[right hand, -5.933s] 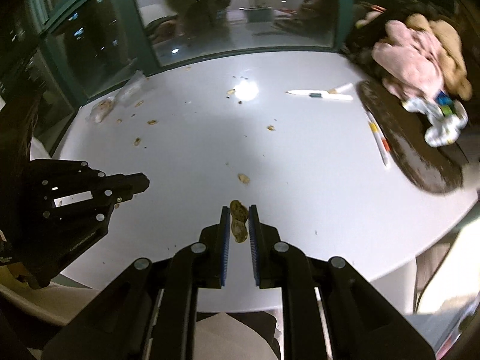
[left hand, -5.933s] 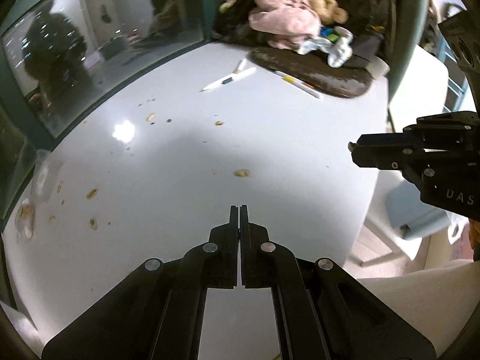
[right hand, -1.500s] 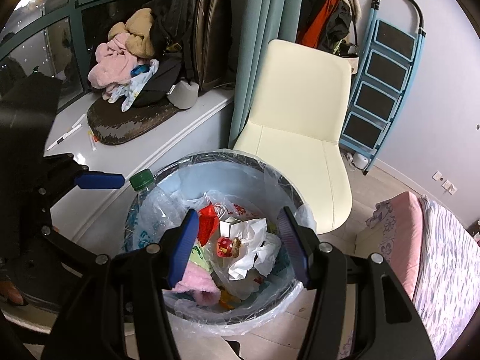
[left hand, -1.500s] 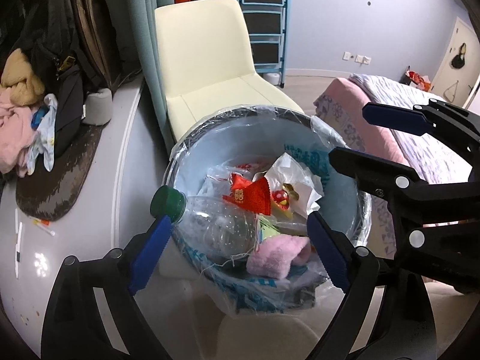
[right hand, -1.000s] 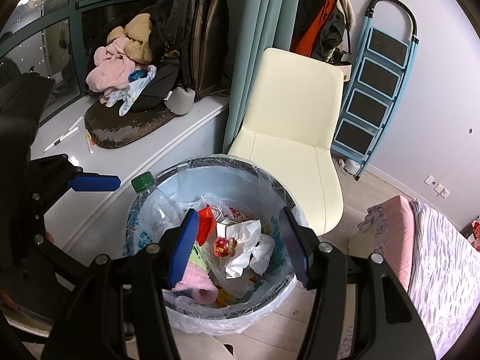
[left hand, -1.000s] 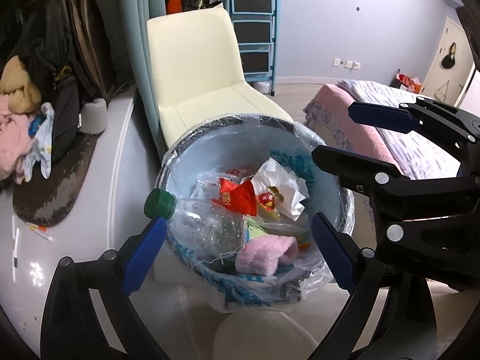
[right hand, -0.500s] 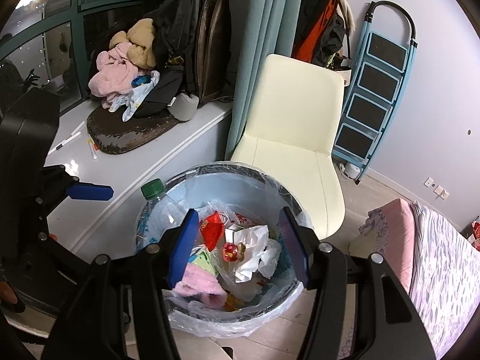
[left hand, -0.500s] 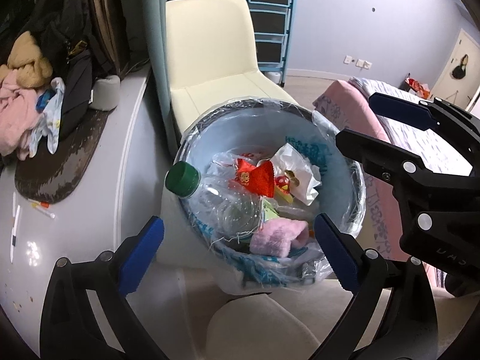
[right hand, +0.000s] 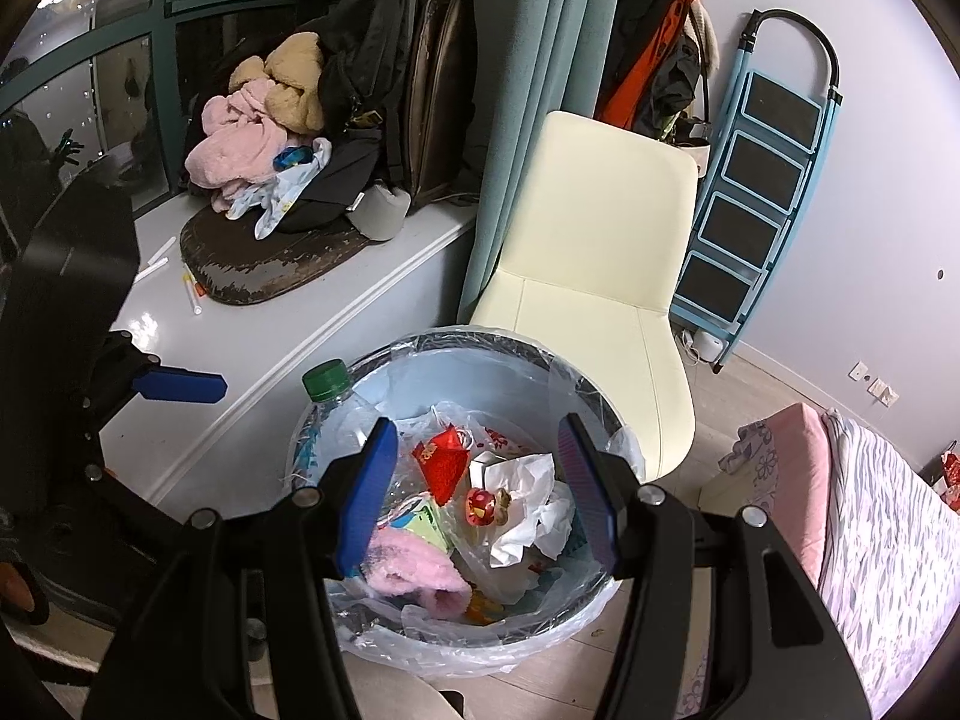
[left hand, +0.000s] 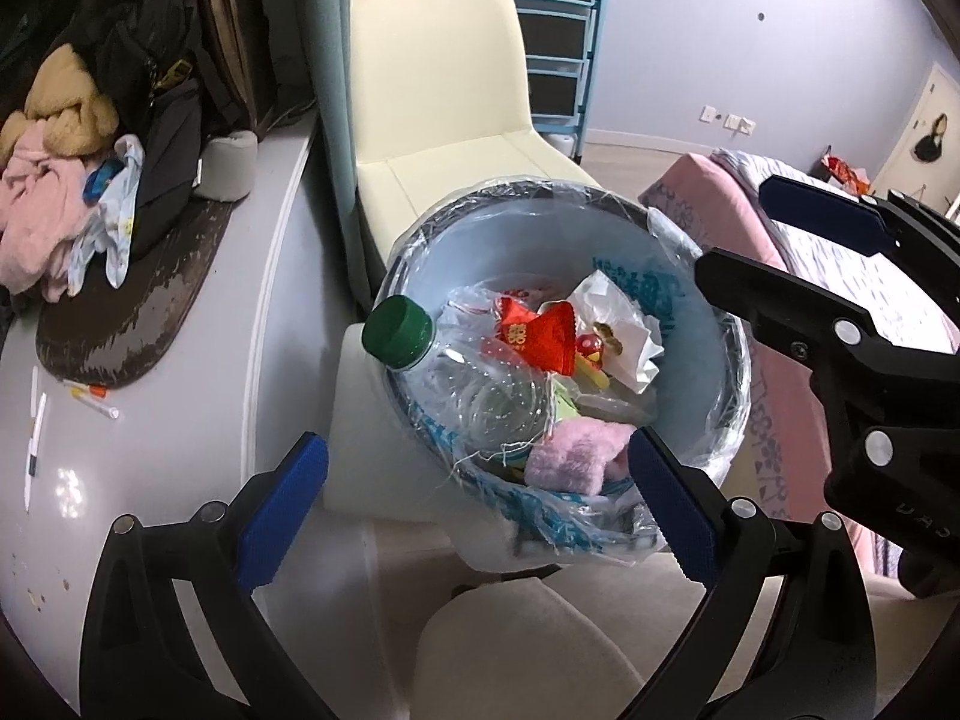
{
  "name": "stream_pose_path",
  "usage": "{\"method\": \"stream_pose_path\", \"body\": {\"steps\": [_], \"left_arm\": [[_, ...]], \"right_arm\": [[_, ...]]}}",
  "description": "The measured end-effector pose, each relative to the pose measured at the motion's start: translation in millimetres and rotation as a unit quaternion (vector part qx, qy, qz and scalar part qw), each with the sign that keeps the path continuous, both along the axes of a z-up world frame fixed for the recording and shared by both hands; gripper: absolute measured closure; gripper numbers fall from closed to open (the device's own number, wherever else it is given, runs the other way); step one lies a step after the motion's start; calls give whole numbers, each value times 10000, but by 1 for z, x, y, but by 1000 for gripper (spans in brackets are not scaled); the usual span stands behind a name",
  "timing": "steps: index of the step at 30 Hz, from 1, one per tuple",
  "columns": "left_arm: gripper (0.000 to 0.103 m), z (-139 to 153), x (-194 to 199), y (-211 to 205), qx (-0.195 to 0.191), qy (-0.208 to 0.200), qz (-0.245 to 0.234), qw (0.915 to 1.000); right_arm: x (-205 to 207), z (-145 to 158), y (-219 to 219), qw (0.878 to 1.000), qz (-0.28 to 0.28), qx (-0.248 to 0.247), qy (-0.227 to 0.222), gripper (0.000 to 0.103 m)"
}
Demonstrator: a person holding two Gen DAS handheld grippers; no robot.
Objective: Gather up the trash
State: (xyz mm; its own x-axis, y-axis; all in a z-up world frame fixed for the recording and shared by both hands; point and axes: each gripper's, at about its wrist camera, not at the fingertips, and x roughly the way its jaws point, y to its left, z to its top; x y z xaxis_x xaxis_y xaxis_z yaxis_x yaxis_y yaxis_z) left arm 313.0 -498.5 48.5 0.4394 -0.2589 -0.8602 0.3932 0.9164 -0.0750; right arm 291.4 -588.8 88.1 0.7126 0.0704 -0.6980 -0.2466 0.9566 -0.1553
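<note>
cream chair point(right hand: 600, 276) beside teal curtain point(right hand: 528, 90)

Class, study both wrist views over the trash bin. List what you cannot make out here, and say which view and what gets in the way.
- Bottom of the trash bin: both views, buried under trash.
- Lower half of the plastic bottle: both views, under wrappers and liner.
- Pink fuzzy item: right wrist view, partly behind the right hand-held gripper finger.
- Crumbs on the white ledge: left wrist view, too small.
- Bed: cut off by the edge.
</note>
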Motion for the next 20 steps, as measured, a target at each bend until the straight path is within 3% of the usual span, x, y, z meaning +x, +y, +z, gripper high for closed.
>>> {"method": "stream_pose_path", "body": {"steps": [11, 20], "left_arm": [[6, 7, -2, 4, -272, -119, -148, 9995], [6, -1, 6, 10, -293, 155, -76, 9994]], "right_arm": [[0, 0, 1, 10000, -7, -42, 5, 49], [1, -1, 3, 10000, -31, -49, 28, 49]]}}
